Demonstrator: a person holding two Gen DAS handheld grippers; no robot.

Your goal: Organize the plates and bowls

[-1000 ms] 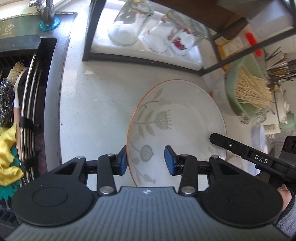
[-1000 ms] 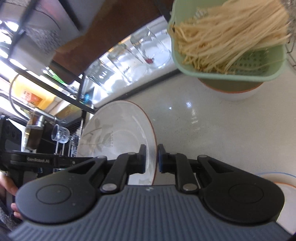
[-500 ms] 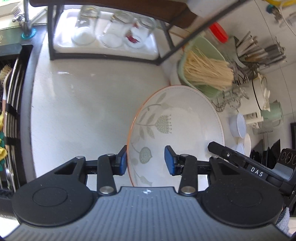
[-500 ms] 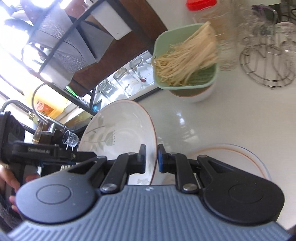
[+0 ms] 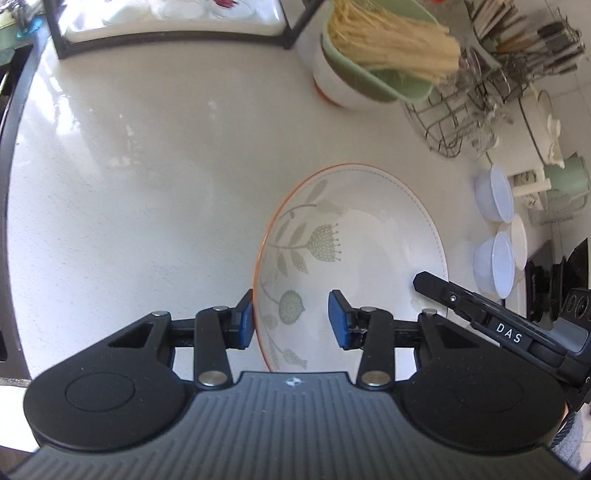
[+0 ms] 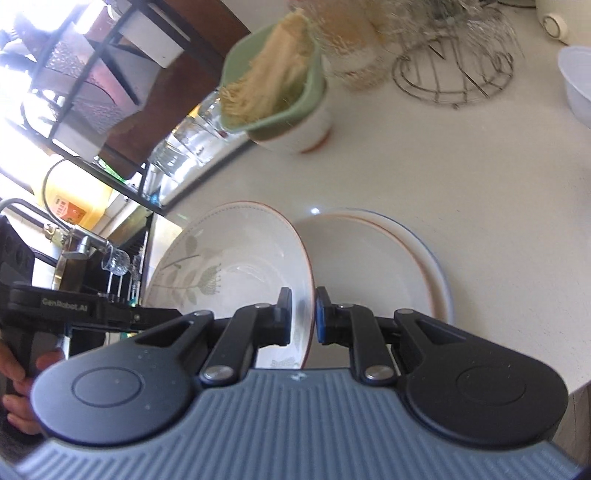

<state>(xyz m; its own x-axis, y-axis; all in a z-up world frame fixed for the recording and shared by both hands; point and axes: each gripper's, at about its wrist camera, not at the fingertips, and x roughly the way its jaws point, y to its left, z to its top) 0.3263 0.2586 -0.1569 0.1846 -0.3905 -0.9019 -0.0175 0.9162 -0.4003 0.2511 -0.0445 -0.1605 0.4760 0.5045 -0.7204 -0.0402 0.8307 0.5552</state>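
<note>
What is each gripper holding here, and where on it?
Both hold the floral plate by its rim: right gripper shut on one edge, left gripper around the opposite edge.

A pale, glossy countertop [image 5: 140, 177] carries the things. On it stand a white bowl [image 5: 334, 86] with a green colander nested in it, a wire rack [image 5: 454, 122], several small white bowls [image 5: 495, 197] and, seemingly stacked, two rimmed plates [image 6: 413, 258] lying flat. A black-framed rack [image 5: 177, 35] stands at the back.
</note>
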